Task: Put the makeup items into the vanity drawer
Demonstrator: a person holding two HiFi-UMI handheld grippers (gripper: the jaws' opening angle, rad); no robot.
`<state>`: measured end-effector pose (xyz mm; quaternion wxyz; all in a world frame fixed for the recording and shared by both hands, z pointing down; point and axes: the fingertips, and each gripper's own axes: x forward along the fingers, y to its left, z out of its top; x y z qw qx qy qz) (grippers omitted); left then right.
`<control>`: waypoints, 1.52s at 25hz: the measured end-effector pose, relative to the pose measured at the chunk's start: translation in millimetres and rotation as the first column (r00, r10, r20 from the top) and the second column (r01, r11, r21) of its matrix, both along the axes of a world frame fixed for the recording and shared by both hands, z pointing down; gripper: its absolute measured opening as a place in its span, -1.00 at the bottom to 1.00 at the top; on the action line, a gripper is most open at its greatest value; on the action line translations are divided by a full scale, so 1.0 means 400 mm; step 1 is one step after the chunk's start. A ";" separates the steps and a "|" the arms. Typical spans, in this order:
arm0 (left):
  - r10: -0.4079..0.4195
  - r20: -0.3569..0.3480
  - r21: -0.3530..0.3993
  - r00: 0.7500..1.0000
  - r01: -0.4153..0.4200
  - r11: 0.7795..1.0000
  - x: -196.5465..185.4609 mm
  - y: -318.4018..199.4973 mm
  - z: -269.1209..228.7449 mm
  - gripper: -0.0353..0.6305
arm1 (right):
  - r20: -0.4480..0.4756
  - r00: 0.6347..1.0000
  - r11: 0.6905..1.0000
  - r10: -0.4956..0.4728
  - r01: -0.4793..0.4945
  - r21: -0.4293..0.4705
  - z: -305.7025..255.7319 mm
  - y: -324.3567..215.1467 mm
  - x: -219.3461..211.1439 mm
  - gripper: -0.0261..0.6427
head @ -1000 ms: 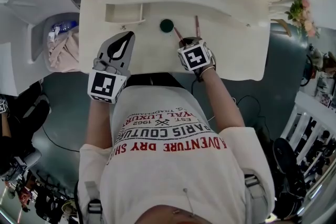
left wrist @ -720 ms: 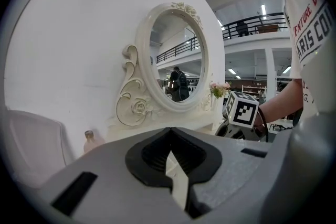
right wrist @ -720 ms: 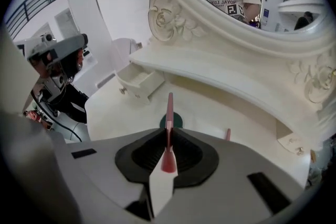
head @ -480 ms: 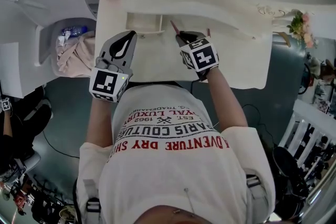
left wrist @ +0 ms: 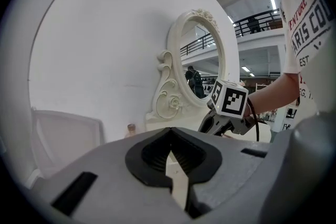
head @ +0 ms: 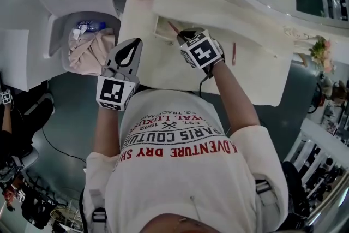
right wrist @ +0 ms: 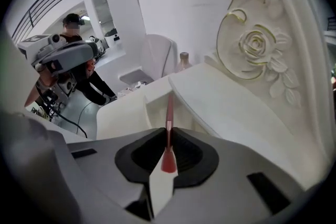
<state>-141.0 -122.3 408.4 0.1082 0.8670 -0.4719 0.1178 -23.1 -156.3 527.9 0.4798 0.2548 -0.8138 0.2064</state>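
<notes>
Right gripper view: a red makeup pencil [right wrist: 169, 110] is pinched between the jaws of the right gripper [right wrist: 168, 132] and pointed at the open vanity drawer [right wrist: 137, 108] just ahead. The left gripper [left wrist: 170, 134], jaws pressed together on nothing, is held off to its left.

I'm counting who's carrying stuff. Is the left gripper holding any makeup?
No, the left gripper has its jaws closed together with nothing between them; the right gripper holds the pink pencil.
</notes>
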 end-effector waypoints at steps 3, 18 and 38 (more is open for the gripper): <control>-0.008 -0.003 -0.008 1.000 0.008 1.000 -0.046 -0.001 0.016 -0.87 | -0.052 0.998 0.999 -0.047 0.046 -0.009 0.024 -0.019 -0.034 -0.79; 0.094 -0.010 -0.015 0.995 -0.094 0.995 -0.086 -0.041 0.046 -0.87 | -0.091 0.992 0.996 0.090 -0.091 -0.006 0.046 -0.046 -0.044 -0.53; 0.259 0.003 0.023 0.966 -0.259 0.966 0.371 -0.061 0.012 -0.87 | -0.062 0.901 0.903 0.429 -0.428 0.035 0.044 0.073 0.541 -0.56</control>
